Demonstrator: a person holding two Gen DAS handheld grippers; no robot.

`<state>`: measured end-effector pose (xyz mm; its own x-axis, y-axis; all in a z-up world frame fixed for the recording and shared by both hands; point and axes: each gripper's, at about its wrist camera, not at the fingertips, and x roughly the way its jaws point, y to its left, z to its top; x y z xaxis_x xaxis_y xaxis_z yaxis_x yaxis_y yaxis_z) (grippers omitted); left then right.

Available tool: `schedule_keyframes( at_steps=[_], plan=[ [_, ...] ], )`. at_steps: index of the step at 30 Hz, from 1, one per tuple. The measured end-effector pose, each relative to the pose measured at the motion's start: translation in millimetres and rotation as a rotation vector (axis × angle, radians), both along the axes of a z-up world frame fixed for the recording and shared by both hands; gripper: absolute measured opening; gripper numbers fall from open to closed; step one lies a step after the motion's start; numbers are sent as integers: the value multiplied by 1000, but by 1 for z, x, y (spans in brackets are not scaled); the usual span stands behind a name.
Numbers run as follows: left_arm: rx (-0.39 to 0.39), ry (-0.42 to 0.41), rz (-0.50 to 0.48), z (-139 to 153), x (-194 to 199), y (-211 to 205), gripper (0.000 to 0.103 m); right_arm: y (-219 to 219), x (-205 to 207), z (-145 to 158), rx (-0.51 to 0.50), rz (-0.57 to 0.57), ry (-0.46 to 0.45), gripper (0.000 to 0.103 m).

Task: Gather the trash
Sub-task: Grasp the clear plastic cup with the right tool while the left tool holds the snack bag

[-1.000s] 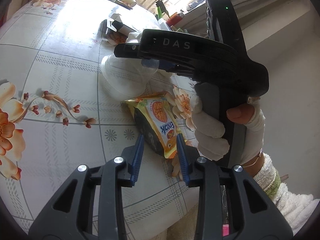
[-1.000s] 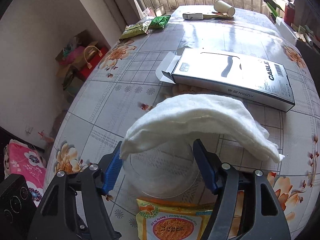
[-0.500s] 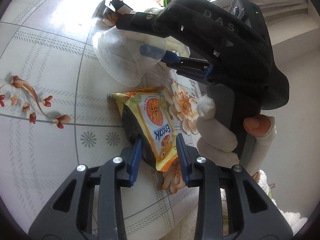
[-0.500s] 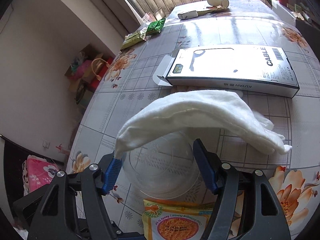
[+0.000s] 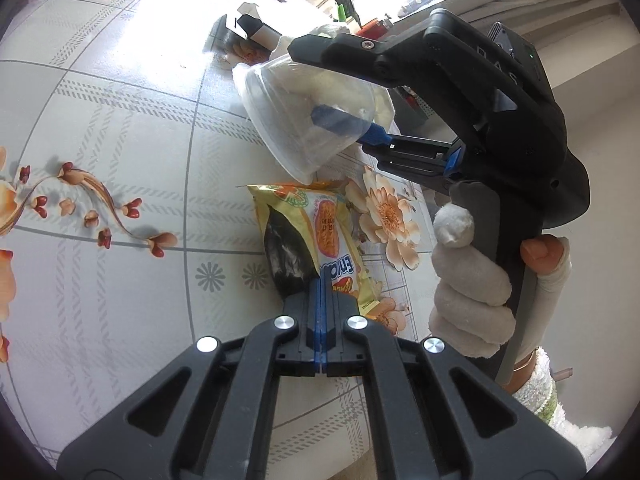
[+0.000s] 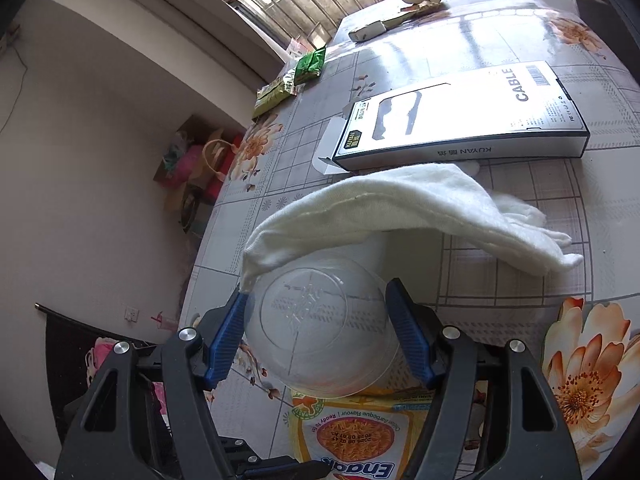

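Snack wrapper (image 5: 320, 236) now sits pinched at its near corner by the left gripper (image 5: 321, 292), whose fingers, spread either side of it a second ago, have just closed flat on the foil; it lies on the tabletop (image 5: 120, 140). So this piece of trash looks ready to lift. Just beyond, the right gripper (image 6: 320, 332) holds its fingers wide around the clear plastic cup (image 6: 320, 336), tipped up under a white cloth (image 6: 400, 208); whether they press it I cannot tell. Farther off lies the cable box (image 6: 460, 116).
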<state>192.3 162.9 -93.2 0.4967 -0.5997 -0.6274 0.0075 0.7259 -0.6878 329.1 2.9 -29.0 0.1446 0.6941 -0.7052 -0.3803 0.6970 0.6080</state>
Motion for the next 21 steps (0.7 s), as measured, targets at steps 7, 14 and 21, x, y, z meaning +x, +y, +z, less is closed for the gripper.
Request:
schedule_keyframes(
  at_steps=[7, 14, 21],
  plan=[
    [68, -32, -1, 19, -33, 18, 0, -27, -24, 24, 83, -35, -5, 67],
    [122, -43, -6, 31, -60, 22, 0, -75, -51, 35, 164, -107, 14, 67],
    [161, -76, -15, 46, -71, 11, 0, -136, -87, 26, 212, -232, 67, 67]
  ],
)
